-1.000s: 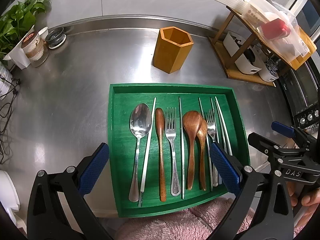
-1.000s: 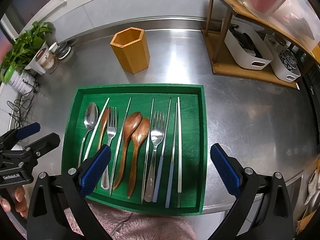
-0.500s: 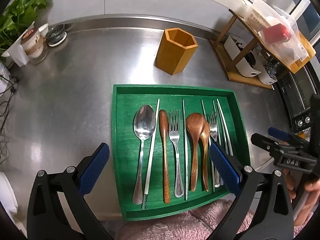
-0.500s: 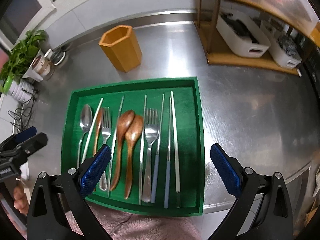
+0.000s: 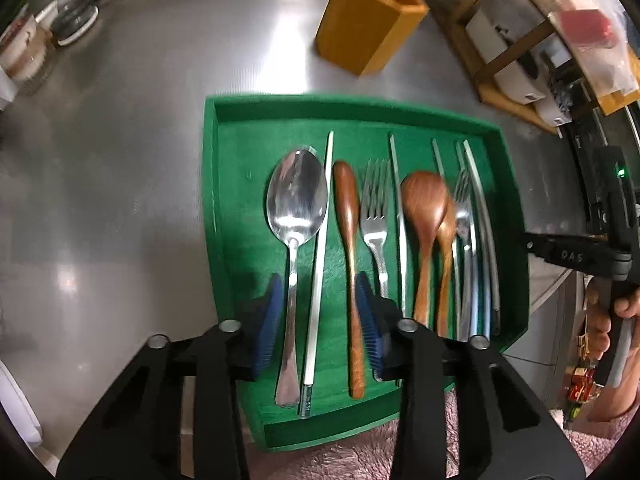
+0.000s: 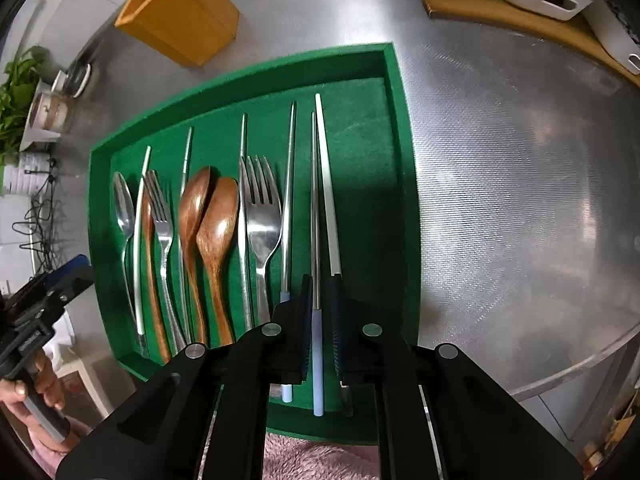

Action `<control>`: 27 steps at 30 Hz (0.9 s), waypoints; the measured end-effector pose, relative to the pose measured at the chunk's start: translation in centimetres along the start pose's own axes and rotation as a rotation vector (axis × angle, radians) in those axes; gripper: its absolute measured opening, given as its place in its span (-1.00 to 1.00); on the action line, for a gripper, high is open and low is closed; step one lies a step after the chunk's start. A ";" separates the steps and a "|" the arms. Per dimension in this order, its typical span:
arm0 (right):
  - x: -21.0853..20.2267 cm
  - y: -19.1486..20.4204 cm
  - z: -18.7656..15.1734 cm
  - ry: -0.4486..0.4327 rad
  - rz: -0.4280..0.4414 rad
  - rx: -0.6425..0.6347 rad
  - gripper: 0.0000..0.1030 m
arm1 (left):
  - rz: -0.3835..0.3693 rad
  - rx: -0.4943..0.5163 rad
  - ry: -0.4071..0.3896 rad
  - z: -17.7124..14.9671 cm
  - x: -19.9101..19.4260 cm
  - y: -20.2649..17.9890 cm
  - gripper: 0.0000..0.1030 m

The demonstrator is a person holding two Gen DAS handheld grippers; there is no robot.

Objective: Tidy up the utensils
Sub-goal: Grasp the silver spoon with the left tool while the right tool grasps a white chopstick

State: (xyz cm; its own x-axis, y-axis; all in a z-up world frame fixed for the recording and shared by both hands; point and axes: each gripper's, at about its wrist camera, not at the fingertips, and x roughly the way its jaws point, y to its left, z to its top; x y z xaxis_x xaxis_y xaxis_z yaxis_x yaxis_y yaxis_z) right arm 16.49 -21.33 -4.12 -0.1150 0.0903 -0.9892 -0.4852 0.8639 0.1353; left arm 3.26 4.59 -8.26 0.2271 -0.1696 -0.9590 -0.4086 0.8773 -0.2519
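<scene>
A green tray (image 5: 224, 184) holds spoons, forks and chopsticks side by side; it also shows in the right wrist view (image 6: 400, 152). My left gripper (image 5: 318, 300) is low over the tray's near left, its jaws partly closed and straddling the metal spoon (image 5: 296, 208) handle and a white chopstick (image 5: 320, 240). My right gripper (image 6: 320, 308) is down at the tray's right, jaws nearly closed around a blue-handled chopstick (image 6: 316, 240). A white chopstick (image 6: 328, 184) lies beside it. An orange hexagonal holder (image 5: 368, 20) stands behind the tray.
A wooden rack (image 5: 520, 60) with white bins stands at the right. Jars and a plant pot (image 6: 36, 112) sit at the far left. A pink cloth (image 5: 360, 456) lies at the counter's front edge.
Both grippers dropped toward the tray and closed their jaws a good way. The left came over the spoon and white chopstick, the right over the blue-handled chopstick.
</scene>
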 end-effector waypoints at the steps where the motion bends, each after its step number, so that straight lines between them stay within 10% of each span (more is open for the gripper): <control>1: 0.2 0.0 0.0 0.009 -0.004 0.000 -0.82 | -0.007 -0.006 0.008 0.0 0.3 0.1 -0.46; 9: 2.0 0.1 -0.6 0.058 -0.055 -0.020 -0.76 | 0.054 0.015 0.100 0.4 2.6 0.5 -0.82; 27: 2.7 1.4 1.9 0.098 -0.170 -0.112 -0.81 | 0.176 0.099 0.174 0.9 5.6 -1.7 -0.85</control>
State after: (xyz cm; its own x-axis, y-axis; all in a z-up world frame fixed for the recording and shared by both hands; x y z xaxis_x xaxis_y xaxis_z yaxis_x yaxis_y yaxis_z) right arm 17.15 -18.89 -6.66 -0.1046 -0.1048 -0.9890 -0.5972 0.8018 -0.0218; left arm 5.98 2.54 -13.13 0.0011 -0.0778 -0.9970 -0.3379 0.9383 -0.0736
